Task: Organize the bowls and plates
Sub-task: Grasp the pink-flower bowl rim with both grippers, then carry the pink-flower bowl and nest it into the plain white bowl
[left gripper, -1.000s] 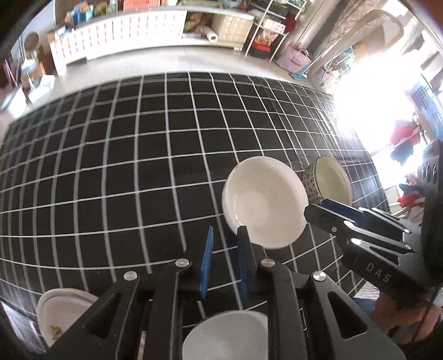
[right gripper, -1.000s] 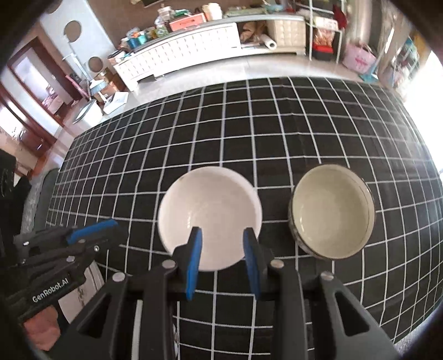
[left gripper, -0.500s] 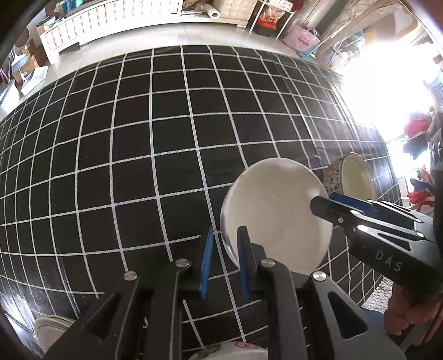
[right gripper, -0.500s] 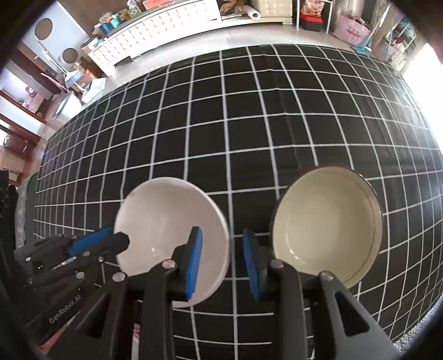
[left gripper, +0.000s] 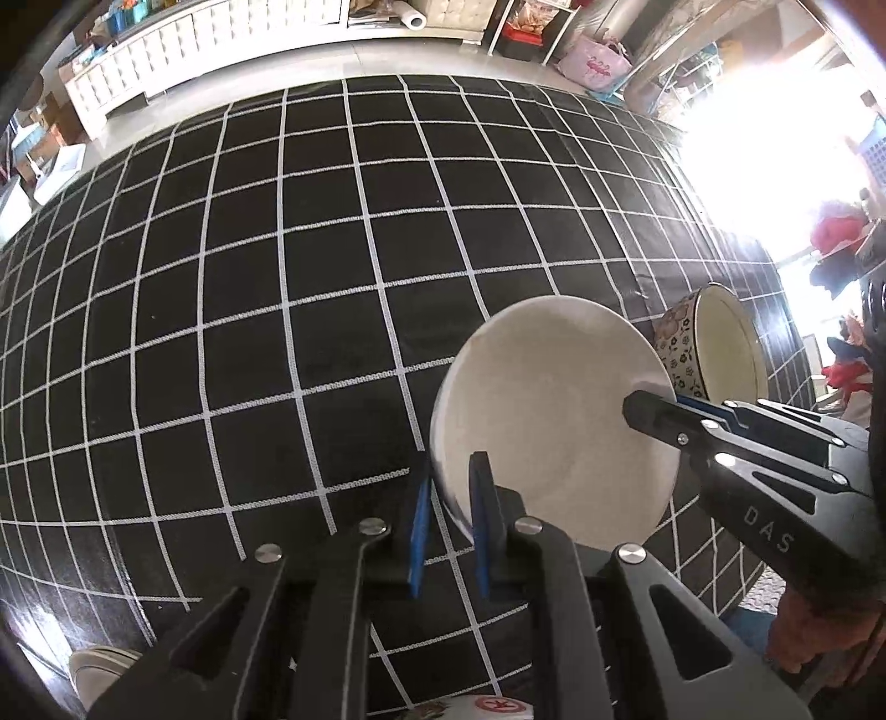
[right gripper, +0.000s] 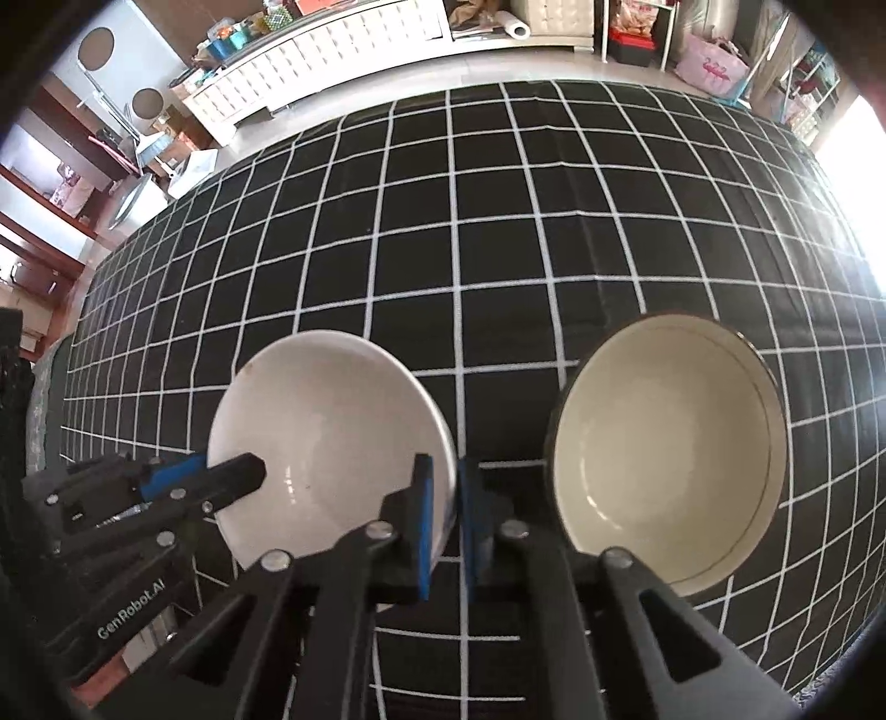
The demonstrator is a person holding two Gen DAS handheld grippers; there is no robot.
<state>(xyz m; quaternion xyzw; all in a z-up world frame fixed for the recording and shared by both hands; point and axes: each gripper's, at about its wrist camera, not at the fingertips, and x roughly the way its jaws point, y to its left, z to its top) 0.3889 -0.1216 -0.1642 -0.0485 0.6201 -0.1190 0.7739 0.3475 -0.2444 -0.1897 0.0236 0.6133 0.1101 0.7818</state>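
Note:
A plain white bowl point(left gripper: 548, 421) is held over the black checked tablecloth point(left gripper: 277, 277) by both grippers. My left gripper point(left gripper: 449, 493) is shut on its left rim. My right gripper point(right gripper: 443, 498) is shut on its right rim, one finger inside and one outside. The white bowl also shows in the right wrist view point(right gripper: 332, 437), with the left gripper's fingers point(right gripper: 210, 476) on its far rim. A cream bowl with a floral outside point(right gripper: 664, 476) stands just right of it, and shows in the left wrist view point(left gripper: 714, 349) too.
A plate with a red mark point(left gripper: 487, 709) shows at the bottom edge of the left wrist view, and a pale dish point(left gripper: 99, 664) at the lower left. The table's right edge point(left gripper: 775, 277) is close to the cream bowl. White cabinets point(right gripper: 332, 50) stand beyond the table.
Both grippers have closed on the white bowl's opposite rims. The bowl has tilted and come up off the cloth, closer to the cream bowl.

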